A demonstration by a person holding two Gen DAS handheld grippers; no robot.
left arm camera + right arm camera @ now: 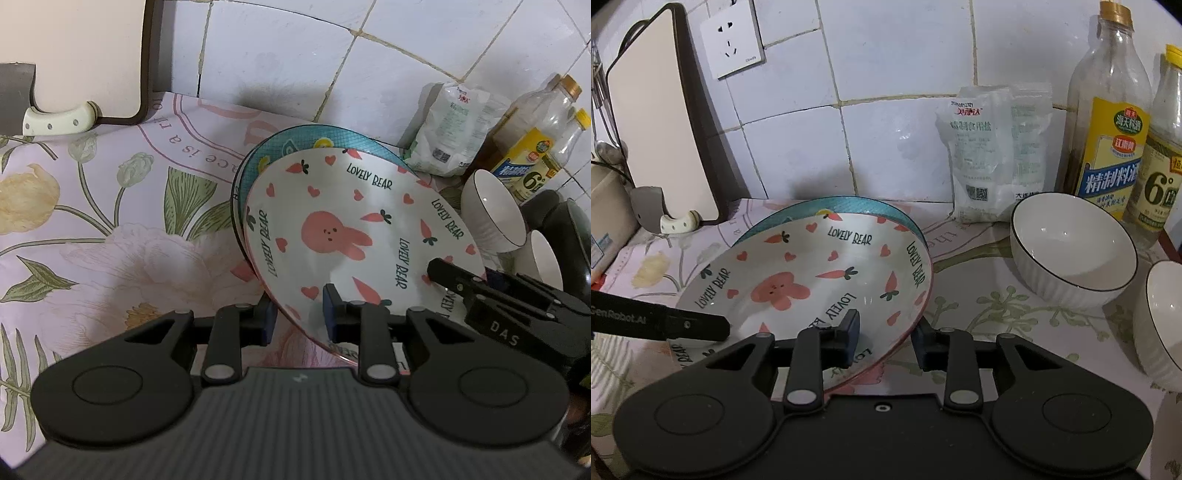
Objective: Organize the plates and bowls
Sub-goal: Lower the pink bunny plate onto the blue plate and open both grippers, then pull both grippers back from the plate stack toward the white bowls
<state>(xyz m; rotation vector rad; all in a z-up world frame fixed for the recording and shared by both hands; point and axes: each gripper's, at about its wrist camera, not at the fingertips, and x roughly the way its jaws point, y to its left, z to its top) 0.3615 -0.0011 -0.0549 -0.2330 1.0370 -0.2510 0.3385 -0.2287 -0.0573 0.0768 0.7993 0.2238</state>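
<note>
A white "Lovely Bear" rabbit plate (pixel 354 236) is tilted over a teal-rimmed plate (pixel 295 142). It shows in the right wrist view too (pixel 812 273), over the teal plate (pixel 849 206). My left gripper (pixel 299 317) straddles the rabbit plate's near rim, one finger on each side. My right gripper (pixel 884 339) straddles the rim on the other side the same way. The pads look close on the rim, but contact is unclear. Each gripper shows in the other's view (pixel 461 284) (pixel 713 328). Two white ribbed bowls (pixel 1071 254) (pixel 1161 321) stand to the right.
A flowered cloth (pixel 110 229) covers the counter. A cutting board (pixel 85 55) and a cleaver (pixel 22 96) lean on the tiled wall at the left. A salt bag (pixel 990 155) and two bottles (pixel 1108 122) (pixel 1163 147) stand at the back right. A wall socket (pixel 731 40) is above.
</note>
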